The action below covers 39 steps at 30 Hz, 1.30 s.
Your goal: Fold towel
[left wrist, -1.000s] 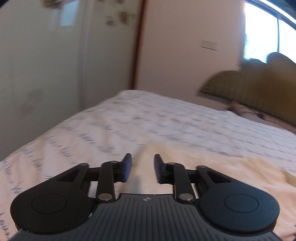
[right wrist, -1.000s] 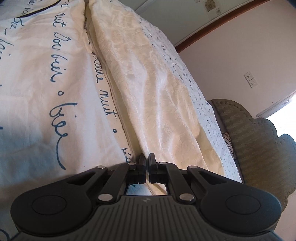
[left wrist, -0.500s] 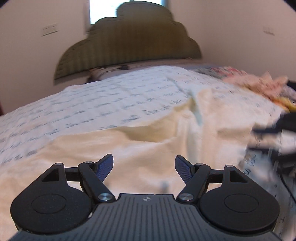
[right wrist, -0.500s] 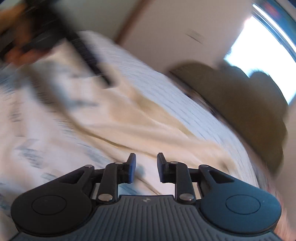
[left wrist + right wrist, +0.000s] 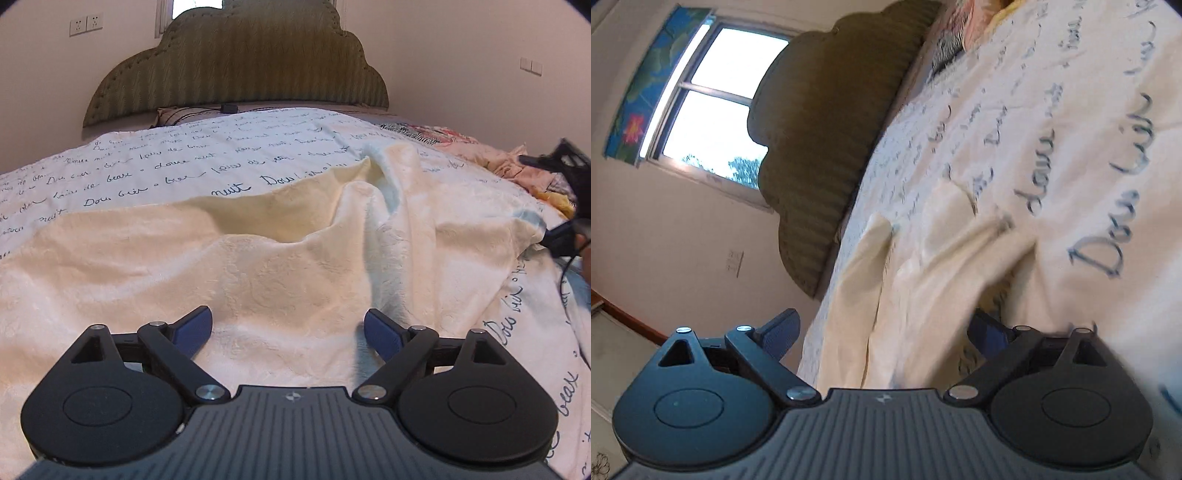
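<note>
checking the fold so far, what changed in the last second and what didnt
Both grippers let go: the right gripper, shut on a towel edge a second ago, has just been opening, as has the left gripper. Both turned toward the headboard. The towel remains rumpled on the bedspread.

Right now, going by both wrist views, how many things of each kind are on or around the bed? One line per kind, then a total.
Cream textured towel: 1
White bedspread with blue handwriting print: 1
Olive padded scalloped headboard: 1
Heap of pink and yellow clothes: 1
Black two-finger grippers, both open: 2, left gripper, right gripper
Total: 6
</note>
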Each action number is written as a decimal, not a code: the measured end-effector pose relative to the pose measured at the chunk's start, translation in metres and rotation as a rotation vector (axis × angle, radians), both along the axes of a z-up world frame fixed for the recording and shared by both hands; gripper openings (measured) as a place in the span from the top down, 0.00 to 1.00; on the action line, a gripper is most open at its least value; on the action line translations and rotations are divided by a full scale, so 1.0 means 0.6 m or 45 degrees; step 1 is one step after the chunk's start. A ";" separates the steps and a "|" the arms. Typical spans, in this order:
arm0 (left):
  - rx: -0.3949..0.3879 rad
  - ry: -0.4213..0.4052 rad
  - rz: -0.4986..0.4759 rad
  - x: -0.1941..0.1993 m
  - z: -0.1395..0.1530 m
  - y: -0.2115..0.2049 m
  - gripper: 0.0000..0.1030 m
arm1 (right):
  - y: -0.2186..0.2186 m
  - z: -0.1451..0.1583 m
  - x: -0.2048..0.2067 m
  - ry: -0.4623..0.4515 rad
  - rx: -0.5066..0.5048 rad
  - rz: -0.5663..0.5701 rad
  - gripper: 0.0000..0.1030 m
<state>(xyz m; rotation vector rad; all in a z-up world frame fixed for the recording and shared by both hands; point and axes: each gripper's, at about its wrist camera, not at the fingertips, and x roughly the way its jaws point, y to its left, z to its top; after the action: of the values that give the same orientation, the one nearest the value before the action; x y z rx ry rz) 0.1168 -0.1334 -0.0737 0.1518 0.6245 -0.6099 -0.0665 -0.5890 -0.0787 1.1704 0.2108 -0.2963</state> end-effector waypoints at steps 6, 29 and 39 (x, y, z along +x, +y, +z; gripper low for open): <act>0.024 -0.016 0.004 -0.002 0.000 -0.006 0.08 | 0.003 0.054 0.035 0.242 -0.457 -0.078 0.86; 0.017 -0.010 -0.002 0.001 -0.004 -0.006 0.03 | 0.045 0.089 0.136 0.108 -0.253 0.300 0.05; -0.010 0.005 -0.014 0.005 -0.008 -0.002 0.01 | 0.017 0.022 0.265 0.003 0.182 0.147 0.14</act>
<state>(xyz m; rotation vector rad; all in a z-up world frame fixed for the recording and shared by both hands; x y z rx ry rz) 0.1200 -0.1344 -0.0785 0.1467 0.6252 -0.6238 0.0924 -0.5788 -0.0657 1.2938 0.3045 -0.1834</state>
